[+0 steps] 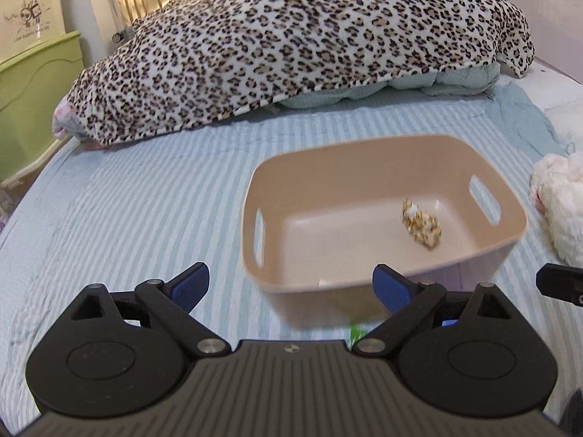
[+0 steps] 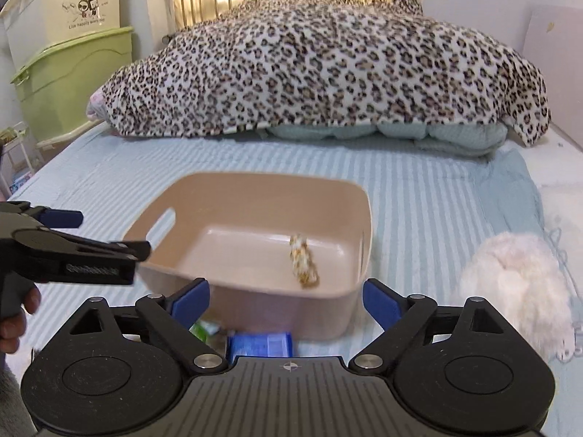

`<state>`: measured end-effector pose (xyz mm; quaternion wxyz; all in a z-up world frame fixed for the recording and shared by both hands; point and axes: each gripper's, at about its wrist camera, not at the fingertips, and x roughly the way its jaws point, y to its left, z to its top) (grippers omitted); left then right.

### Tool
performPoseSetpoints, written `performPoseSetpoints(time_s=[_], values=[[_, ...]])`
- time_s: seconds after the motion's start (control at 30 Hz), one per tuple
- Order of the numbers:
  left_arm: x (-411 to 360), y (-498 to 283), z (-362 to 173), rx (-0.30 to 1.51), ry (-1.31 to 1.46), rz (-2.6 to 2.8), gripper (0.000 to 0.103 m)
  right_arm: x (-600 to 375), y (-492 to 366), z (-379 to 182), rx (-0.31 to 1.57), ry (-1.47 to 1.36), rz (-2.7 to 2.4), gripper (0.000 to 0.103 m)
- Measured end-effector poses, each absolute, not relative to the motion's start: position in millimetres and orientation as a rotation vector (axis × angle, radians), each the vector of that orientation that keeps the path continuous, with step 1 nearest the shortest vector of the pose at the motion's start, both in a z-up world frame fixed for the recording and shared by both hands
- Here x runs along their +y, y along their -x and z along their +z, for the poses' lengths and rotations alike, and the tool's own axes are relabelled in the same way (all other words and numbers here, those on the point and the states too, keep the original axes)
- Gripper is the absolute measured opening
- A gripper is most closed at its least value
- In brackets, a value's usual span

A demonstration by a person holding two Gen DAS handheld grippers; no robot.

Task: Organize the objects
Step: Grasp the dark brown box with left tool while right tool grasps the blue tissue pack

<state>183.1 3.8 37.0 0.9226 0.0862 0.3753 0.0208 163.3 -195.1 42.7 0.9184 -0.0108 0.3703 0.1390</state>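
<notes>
My left hand-held gripper (image 1: 290, 284) hovers with jaws spread wide and nothing between them, just short of the near wall of the beige plastic basket (image 1: 364, 284). My right hand-held gripper (image 2: 286, 300) is likewise wide open and empty, at the same near wall.

Basket sits on the bed (image 1: 127, 211), on the striped blue sheet. Inside it, toward the right: one small gold-and-white crumpled item (image 1: 421, 226), blurred; I cannot tell what it is. Judged light and soft.

Not yet in the basket: white plush toy (image 2: 517, 284) on the sheet to the right; a blue box (image 2: 260, 344) and a green packet (image 2: 204, 329) close under my right gripper, partly hidden.

Handling judgement: plush is light, compliant, fur may slip; pinch deep into the body. Box looks rigid; take it across its narrow sides.

Leopard blanket (image 1: 291, 47) lies beyond.
</notes>
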Motion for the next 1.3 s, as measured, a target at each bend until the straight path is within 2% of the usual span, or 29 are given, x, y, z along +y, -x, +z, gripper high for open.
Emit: performPoseSetpoints(time_s=[0.37,0.73,1.3], values=[[30,-139,-4,0.873,-0.166,0.039,0.097,-212,-135,-3,0.886,-0.015,0.250,0.095],[39,-128,-58,0.996,-0.162,0.006,0.096,-207,-134,-31,0.958,0.002,0.260,0.095],[16,-140,-98,0.956,-0.219,-0.135,0.096,-183,-153,-78,1.039,0.031,0.323,0.095]])
